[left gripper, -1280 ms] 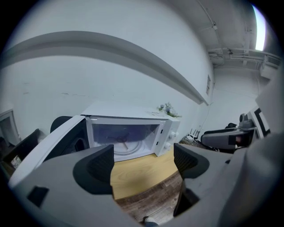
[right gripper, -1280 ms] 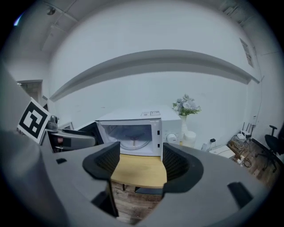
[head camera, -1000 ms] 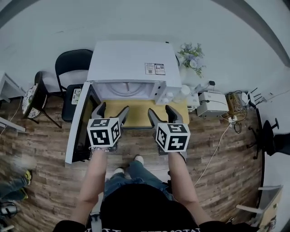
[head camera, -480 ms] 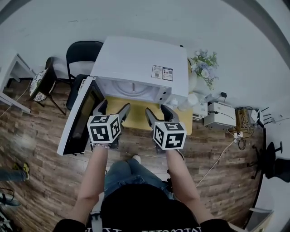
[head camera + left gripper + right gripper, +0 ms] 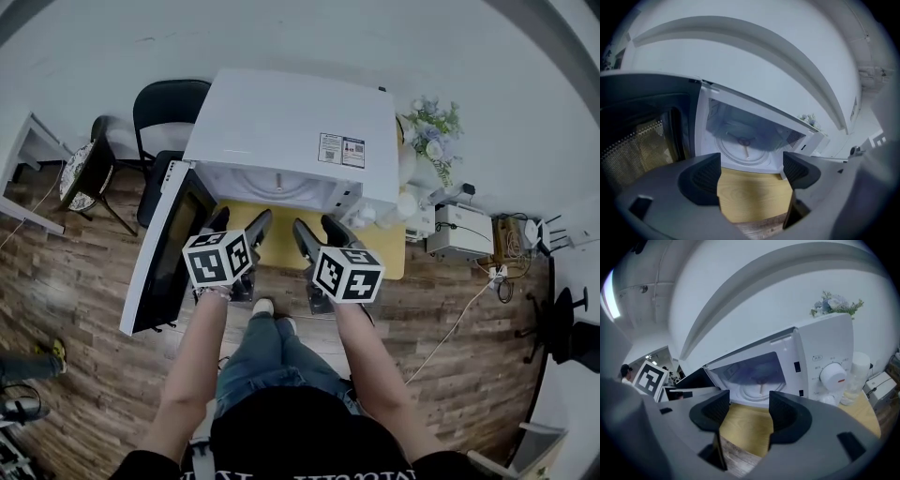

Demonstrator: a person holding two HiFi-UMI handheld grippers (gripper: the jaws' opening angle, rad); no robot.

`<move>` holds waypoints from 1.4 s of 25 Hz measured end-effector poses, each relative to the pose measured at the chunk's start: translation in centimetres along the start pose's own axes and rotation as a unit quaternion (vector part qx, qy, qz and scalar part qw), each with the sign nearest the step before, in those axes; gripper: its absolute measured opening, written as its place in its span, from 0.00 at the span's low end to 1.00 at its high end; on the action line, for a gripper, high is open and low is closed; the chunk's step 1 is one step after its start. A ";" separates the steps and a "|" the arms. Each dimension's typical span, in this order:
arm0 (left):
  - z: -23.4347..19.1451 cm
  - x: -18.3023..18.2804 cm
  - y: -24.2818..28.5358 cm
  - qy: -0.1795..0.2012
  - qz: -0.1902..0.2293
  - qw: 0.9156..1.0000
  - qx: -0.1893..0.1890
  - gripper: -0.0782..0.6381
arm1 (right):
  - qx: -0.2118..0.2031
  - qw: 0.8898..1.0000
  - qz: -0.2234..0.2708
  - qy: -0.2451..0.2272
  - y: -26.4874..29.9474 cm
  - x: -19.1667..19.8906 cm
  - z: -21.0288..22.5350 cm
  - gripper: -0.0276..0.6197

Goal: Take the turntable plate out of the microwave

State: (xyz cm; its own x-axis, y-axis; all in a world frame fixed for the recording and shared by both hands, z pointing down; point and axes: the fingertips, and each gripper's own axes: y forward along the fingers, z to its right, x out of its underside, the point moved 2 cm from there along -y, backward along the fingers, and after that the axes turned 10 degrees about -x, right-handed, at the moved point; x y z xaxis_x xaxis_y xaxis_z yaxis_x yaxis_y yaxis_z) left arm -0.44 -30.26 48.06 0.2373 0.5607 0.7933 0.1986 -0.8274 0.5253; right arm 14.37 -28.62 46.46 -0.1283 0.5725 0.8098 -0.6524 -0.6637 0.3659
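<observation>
The white microwave [image 5: 291, 122] stands on a yellow wooden table [image 5: 389, 258] with its door [image 5: 164, 248] swung open to the left. The clear glass turntable plate [image 5: 740, 149] lies flat on the cavity floor; it also shows as the plate [image 5: 757, 391] in the right gripper view. My left gripper [image 5: 239, 227] hovers open in front of the cavity's left half, nothing between its jaws. My right gripper [image 5: 317, 232] hovers beside it before the right half; its jaws have just been closing a little but stand open and empty. Both are short of the opening.
The open door [image 5: 637, 140] stands close on the left gripper's left. The control panel with its dial [image 5: 833, 375] is right of the cavity. A white bottle [image 5: 405, 206], flowers [image 5: 433, 122] and a white device [image 5: 459, 230] stand to the right; a black chair [image 5: 169, 108] behind left.
Both grippers have sunk and drawn slightly closer together in front of the microwave's opening. The right jaws have narrowed a little. The head view has shifted, so the microwave looks larger.
</observation>
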 end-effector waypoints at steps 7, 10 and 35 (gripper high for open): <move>-1.5 0.6 3.7 -0.066 -0.015 0.997 0.032 0.70 | -0.006 0.998 0.022 0.054 2.9 0.4 1.4 0.44; -2.0 1.0 5.4 -0.098 -0.026 0.994 0.043 0.68 | -0.005 0.996 0.029 0.086 4.0 0.9 2.3 0.44; -4.5 2.9 11.9 -0.469 -0.027 0.869 0.152 0.54 | -0.032 0.988 0.057 0.141 7.6 2.1 4.4 0.35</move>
State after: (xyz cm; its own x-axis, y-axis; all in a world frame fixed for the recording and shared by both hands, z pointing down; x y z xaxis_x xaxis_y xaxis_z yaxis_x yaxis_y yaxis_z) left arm -1.69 -38.61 57.98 0.8630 0.4963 0.0944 0.4417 -0.8319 0.3360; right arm 12.47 -34.60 52.96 -0.4018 0.6128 0.6805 -0.6664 -0.7053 0.2417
